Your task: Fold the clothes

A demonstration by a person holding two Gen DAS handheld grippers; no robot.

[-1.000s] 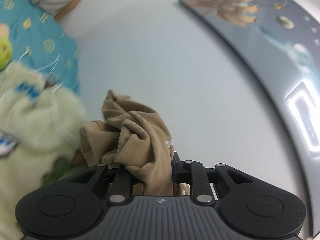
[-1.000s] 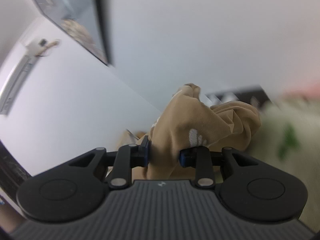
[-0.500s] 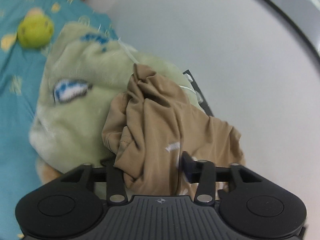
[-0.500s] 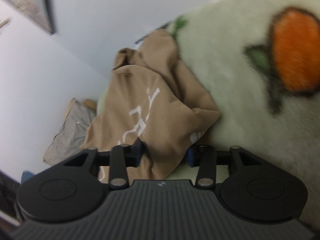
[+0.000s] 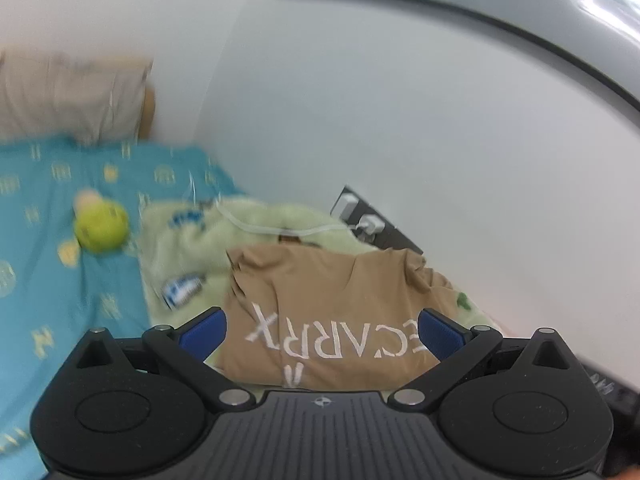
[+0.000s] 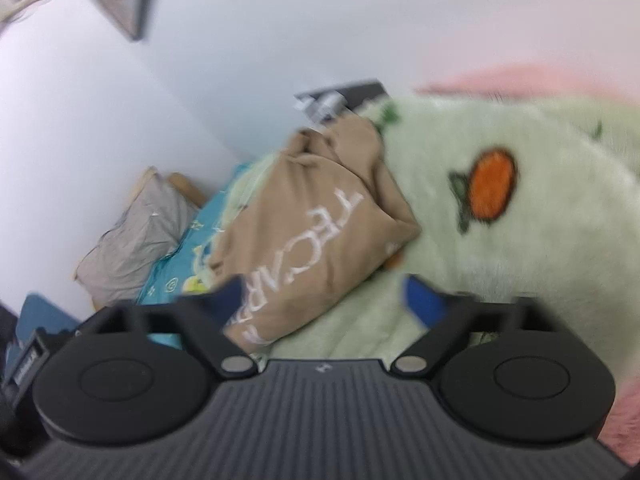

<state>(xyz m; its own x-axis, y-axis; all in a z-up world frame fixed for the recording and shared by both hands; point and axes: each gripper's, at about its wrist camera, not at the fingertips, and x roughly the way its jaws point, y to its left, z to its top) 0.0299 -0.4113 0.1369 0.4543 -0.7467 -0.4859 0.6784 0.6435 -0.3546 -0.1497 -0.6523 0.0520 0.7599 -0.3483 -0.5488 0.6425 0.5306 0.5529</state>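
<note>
A tan garment with white lettering point(image 5: 332, 312) lies folded on a pale green fleece blanket point(image 5: 224, 248). My left gripper point(image 5: 322, 330) is open just in front of it, its blue pads apart on either side of the garment's near edge, holding nothing. In the right wrist view the same tan garment point(image 6: 308, 232) rests on the green blanket point(image 6: 500, 248). My right gripper point(image 6: 326, 300) is open and empty, with the garment's near end between and just past its fingers.
A teal patterned bedsheet point(image 5: 48, 264) with a yellow-green ball point(image 5: 102, 228) lies to the left. A grey pillow point(image 6: 132, 236) sits by the white wall. A dark object point(image 5: 372, 224) stands at the wall behind the blanket. A pink cover point(image 6: 520, 80) lies far right.
Both grippers held the bunched tan garment in the air, lowered it onto the green blanket, then opened and let go. The garment now lies flat with its lettering showing.
</note>
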